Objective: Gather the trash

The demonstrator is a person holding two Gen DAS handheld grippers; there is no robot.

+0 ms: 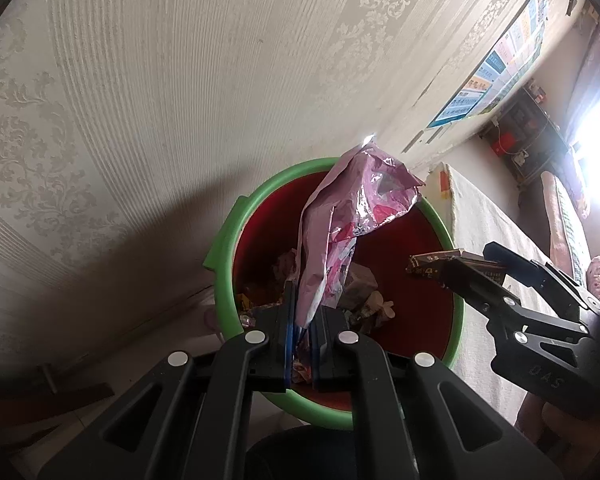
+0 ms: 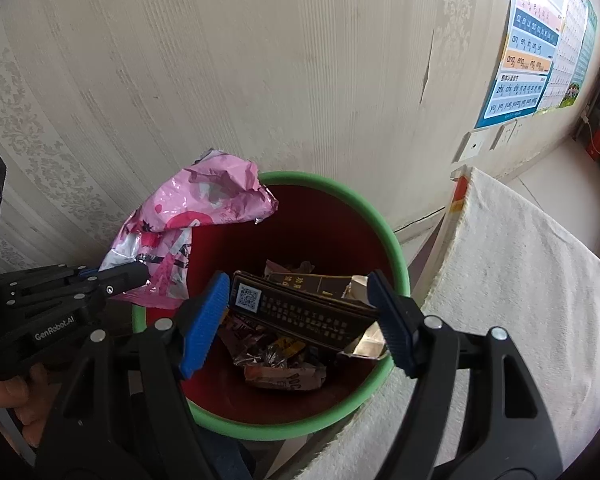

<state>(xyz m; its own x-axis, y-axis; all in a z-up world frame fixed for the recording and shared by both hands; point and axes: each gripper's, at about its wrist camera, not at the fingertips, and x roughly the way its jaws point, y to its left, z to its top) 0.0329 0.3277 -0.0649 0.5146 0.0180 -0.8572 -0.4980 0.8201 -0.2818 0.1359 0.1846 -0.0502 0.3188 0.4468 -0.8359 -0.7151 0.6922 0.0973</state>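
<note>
A red bin with a green rim (image 1: pixel 224 240) (image 2: pixel 400 256) stands against the wall and holds several wrappers. My left gripper (image 1: pixel 306 312) is shut on a pink plastic bag (image 1: pixel 352 216) and holds it above the bin; the bag also shows in the right wrist view (image 2: pixel 204 212). My right gripper (image 2: pixel 296 312) holds a flattened dark box (image 2: pixel 304 312) with a QR code between its blue pads (image 2: pixel 206 316), over the bin. The left wrist view shows that gripper (image 1: pixel 448 270) with the box (image 1: pixel 432 266) at the bin's right side.
A patterned wallpapered wall (image 2: pixel 260 60) is right behind the bin. A white cloth-covered surface (image 2: pixel 520 280) lies to the right of the bin. Posters (image 2: pixel 532 52) hang on the wall. A shelf (image 1: pixel 528 136) stands in the far corner.
</note>
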